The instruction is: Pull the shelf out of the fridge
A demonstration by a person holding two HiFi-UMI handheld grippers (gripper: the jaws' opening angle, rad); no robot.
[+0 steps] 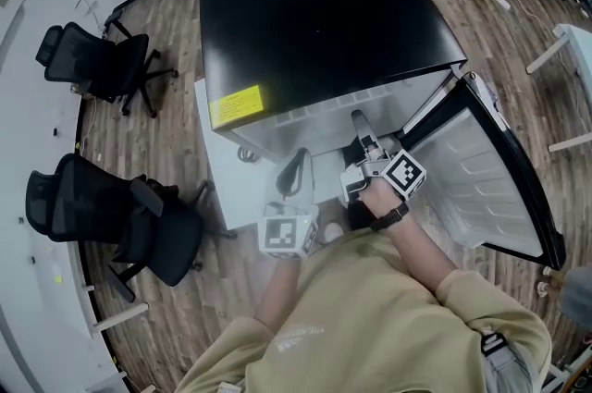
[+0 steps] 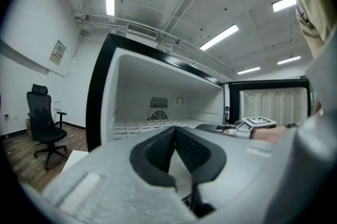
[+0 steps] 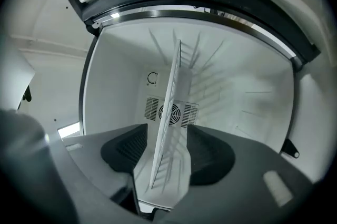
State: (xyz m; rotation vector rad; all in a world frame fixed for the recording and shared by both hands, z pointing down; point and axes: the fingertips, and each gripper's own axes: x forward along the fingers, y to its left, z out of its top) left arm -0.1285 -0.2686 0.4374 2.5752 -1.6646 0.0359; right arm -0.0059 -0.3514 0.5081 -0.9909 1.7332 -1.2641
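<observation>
The black-topped fridge (image 1: 324,21) stands with its door (image 1: 495,178) swung wide. Inside the fridge lies the white shelf (image 3: 172,96), its front edge between the spread jaws of the right gripper (image 3: 166,152), whose pads stand clear of it. The left gripper (image 2: 175,136) hovers at the fridge's mouth, jaws pressed together on nothing.

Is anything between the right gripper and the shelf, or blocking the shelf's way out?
Nothing visible between them: the shelf stands between the open jaws of the right gripper. The fridge door is open; the left gripper, shut, hangs before the opening's left side.
</observation>
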